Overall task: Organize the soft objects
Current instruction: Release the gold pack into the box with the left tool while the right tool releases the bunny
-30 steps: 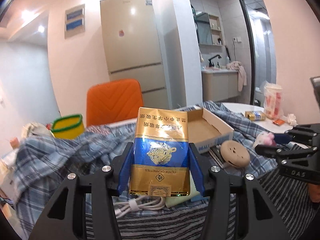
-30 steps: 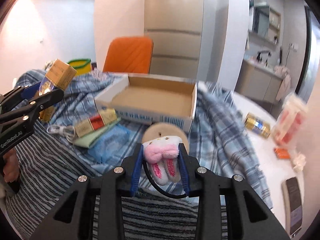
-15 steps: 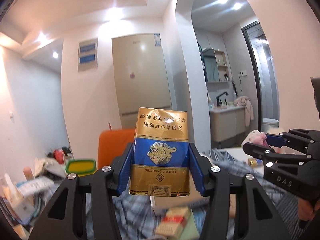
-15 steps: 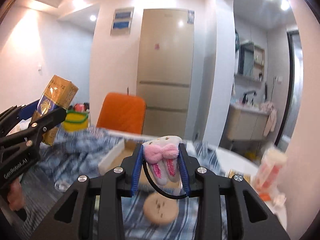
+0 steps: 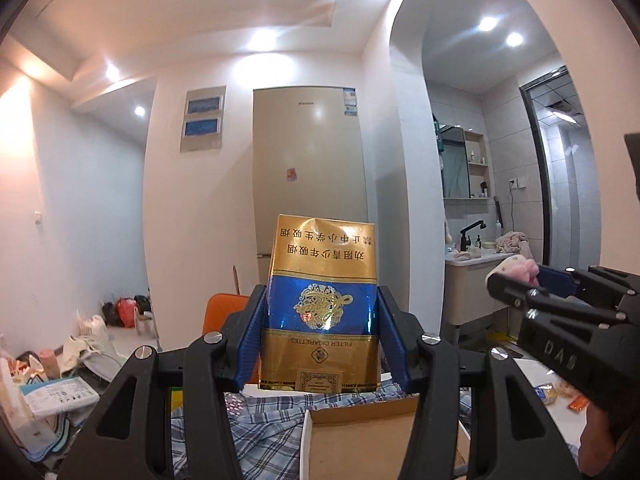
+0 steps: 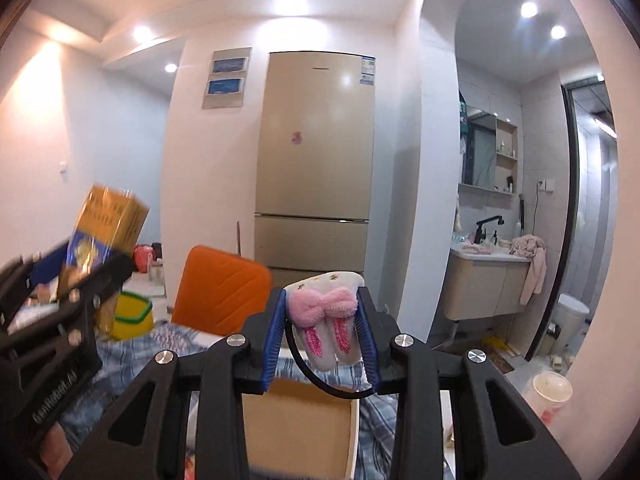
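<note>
My left gripper (image 5: 320, 320) is shut on a gold and blue soft cigarette pack (image 5: 320, 304), held upright high above the table; it also shows at the left of the right wrist view (image 6: 104, 232). My right gripper (image 6: 323, 320) is shut on a small white plush toy with a pink bow (image 6: 325, 312) and a black loop cord; the toy shows at the right of the left wrist view (image 5: 516, 270). An open cardboard box (image 5: 360, 436) lies below both grippers on a blue plaid cloth (image 5: 264, 428); the box also shows in the right wrist view (image 6: 296, 432).
An orange chair (image 6: 224, 288) stands behind the table, a beige fridge (image 6: 316, 160) behind it. A yellow-green tub (image 6: 132, 316) sits at the left. A cup (image 6: 550, 396) stands at the right. A washbasin cabinet (image 6: 484, 284) is at the far right.
Both grippers have risen and tilted upward with their objects still held. The table has dropped to the bottom of both views; the ceiling now fills the top.
</note>
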Tool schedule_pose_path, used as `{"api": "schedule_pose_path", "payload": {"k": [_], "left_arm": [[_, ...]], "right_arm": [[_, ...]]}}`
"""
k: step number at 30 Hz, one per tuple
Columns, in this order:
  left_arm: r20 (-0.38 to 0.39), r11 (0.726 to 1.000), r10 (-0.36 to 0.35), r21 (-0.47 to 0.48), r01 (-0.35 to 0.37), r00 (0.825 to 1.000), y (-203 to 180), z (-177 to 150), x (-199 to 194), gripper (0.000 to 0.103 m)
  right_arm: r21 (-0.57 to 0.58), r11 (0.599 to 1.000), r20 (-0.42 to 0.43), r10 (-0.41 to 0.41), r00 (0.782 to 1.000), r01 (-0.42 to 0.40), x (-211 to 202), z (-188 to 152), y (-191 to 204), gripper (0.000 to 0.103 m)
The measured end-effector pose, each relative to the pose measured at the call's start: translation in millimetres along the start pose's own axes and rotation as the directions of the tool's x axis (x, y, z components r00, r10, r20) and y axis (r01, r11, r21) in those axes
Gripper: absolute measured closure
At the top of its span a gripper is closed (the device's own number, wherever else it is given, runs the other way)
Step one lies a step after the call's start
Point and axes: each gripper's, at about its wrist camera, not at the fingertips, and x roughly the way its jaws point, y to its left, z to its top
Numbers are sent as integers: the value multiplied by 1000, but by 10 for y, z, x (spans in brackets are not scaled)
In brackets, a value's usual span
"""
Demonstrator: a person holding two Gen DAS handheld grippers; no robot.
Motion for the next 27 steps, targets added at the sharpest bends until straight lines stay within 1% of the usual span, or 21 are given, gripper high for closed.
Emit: {"api": "schedule_pose_path", "payload": {"k": [2,4,5,8,10,13,15,16,18,19,20,21,23,25,27], "left_arm": [[-51,999,31,6,-31,998,-7,-41,161,52],[-110,1000,24,0,-24,994,-6,-142,293,52],[-135,999,32,0,-32,990,-2,-198,353,52],[-220,999,49,20,-46,974,12,-415,539,52],[-300,998,69,31,-62,951,22,-580,693,52],[-423,999,17,-22,-29,906,63,-825,907,52],[-484,998,-17,-57,-13,875,85,-947,1016,52],[-500,999,-14,-52,-14,866,77,-1001,1052,52],[-523,1000,4,-16,-14,852,10,-1097,1105,52],[-539,1000,9,0,-11,842,-23,-1142,1135,52],[-557,1000,8,4,-7,831,-39,-1192,1152,52],[-581,1000,6,5,-4,814,-61,-1246,1184,52],[-615,1000,-6,5,12,788,-101,-1353,1205,52],[-636,1000,-9,12,22,772,-146,-1402,1253,52],[-645,999,-6,21,25,764,-165,-1425,1264,52]], "right_arm": [[50,999,-12,-4,1000,5,132,29,-75,67],[73,997,-23,-15,1000,17,244,-10,-137,67],[80,997,-35,-12,999,14,294,-42,-155,67],[82,997,-108,4,994,5,520,-235,-167,67],[73,997,-160,9,987,3,660,-407,-131,67],[73,997,-258,29,966,-10,929,-678,-84,67],[69,997,-329,39,943,-17,1132,-849,-68,67],[61,998,-346,37,937,-17,1175,-924,-67,67],[29,1000,-379,21,925,-11,1301,-1048,-61,67],[18,1000,-398,16,917,-9,1370,-1121,-66,67],[16,1000,-416,17,909,-12,1427,-1183,-80,67],[15,1000,-431,20,902,-15,1470,-1229,-80,67],[0,1000,-477,21,879,-24,1571,-1372,-80,67],[-16,1000,-497,11,868,-22,1618,-1480,-88,67],[-18,1000,-516,11,857,-23,1681,-1547,-101,67]]}}
